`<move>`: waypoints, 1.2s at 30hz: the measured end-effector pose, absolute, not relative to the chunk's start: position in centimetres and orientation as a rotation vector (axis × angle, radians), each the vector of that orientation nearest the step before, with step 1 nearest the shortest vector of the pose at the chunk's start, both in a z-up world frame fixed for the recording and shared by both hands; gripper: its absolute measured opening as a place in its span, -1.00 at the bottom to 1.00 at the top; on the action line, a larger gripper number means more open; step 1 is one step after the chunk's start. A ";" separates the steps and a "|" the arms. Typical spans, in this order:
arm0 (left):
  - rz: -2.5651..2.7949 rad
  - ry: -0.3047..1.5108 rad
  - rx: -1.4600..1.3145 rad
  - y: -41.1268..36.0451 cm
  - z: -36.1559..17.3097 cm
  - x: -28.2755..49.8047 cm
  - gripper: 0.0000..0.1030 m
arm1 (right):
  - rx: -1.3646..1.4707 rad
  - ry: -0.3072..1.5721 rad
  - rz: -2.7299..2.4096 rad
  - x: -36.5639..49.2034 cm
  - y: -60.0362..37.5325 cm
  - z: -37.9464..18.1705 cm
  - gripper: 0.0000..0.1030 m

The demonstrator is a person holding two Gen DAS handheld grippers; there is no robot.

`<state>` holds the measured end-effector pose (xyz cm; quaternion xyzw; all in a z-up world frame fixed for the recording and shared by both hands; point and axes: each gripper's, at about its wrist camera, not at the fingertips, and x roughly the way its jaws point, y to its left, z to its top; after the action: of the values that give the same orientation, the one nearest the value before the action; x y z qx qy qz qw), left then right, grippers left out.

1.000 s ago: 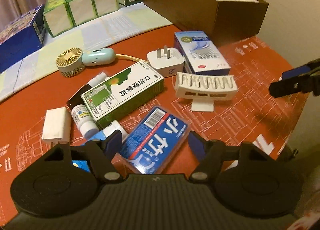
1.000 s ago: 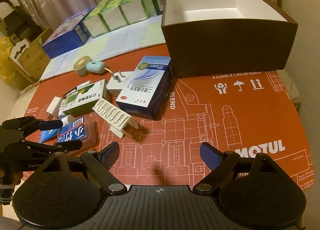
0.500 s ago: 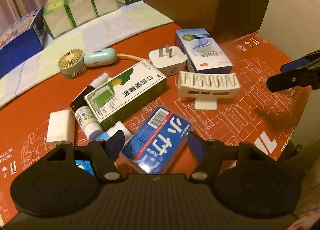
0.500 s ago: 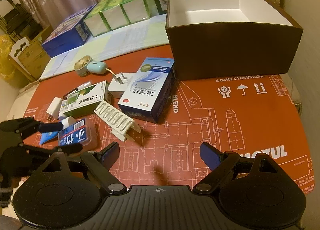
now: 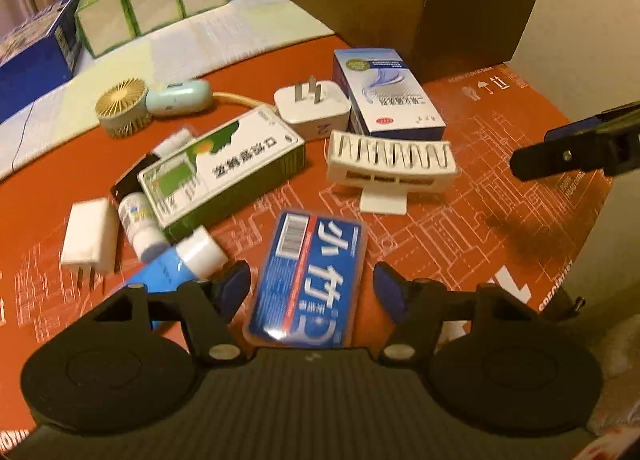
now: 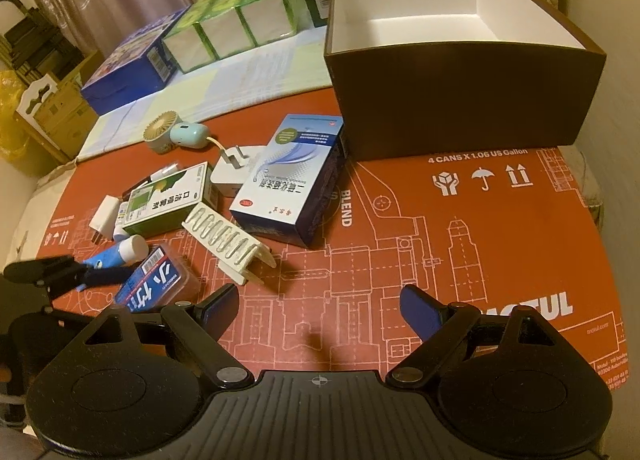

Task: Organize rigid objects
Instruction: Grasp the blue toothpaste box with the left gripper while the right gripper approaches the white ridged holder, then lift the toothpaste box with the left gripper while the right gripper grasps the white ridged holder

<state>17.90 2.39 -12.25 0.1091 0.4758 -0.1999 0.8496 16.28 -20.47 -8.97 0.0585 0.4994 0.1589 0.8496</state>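
The light is warm, yellowish and rather dim. Both views bend strongly at the edges, with dark corners. The left wrist view is slightly blurred. Soft shadows lie on the red mat (image 6: 460, 244).

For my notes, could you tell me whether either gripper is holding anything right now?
Nothing is held. The left gripper straddles the blue case, pads not pressing; the right gripper is open over bare mat.

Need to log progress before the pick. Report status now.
Left tool open, just been closing around blue case, pads not touching. Right tool open, empty, over bare mat. Brown box empty. White rack nearby, not blocking.
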 end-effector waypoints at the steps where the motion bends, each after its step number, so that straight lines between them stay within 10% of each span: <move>1: -0.419 1.007 0.241 2.2 -12.4 18.1 0.25 | 0.120 1.052 0.340 16.3 -20.4 -8.9 0.66; 15: -0.332 0.988 0.170 3.5 -11.0 18.2 0.06 | 0.048 0.980 0.516 17.2 -17.0 -8.6 0.66; 23: -0.281 0.981 0.120 5.1 -9.8 18.5 0.06 | -0.140 0.942 0.612 18.5 -13.1 -10.7 0.22; 36: -0.253 0.996 0.090 6.6 -9.9 19.4 0.06 | -0.142 0.987 0.636 18.9 -10.6 -11.5 0.05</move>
<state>19.39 6.64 -9.91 0.0429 0.4764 -0.1208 0.8698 18.89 -10.65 -11.50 -0.0671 0.4654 0.3000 0.8300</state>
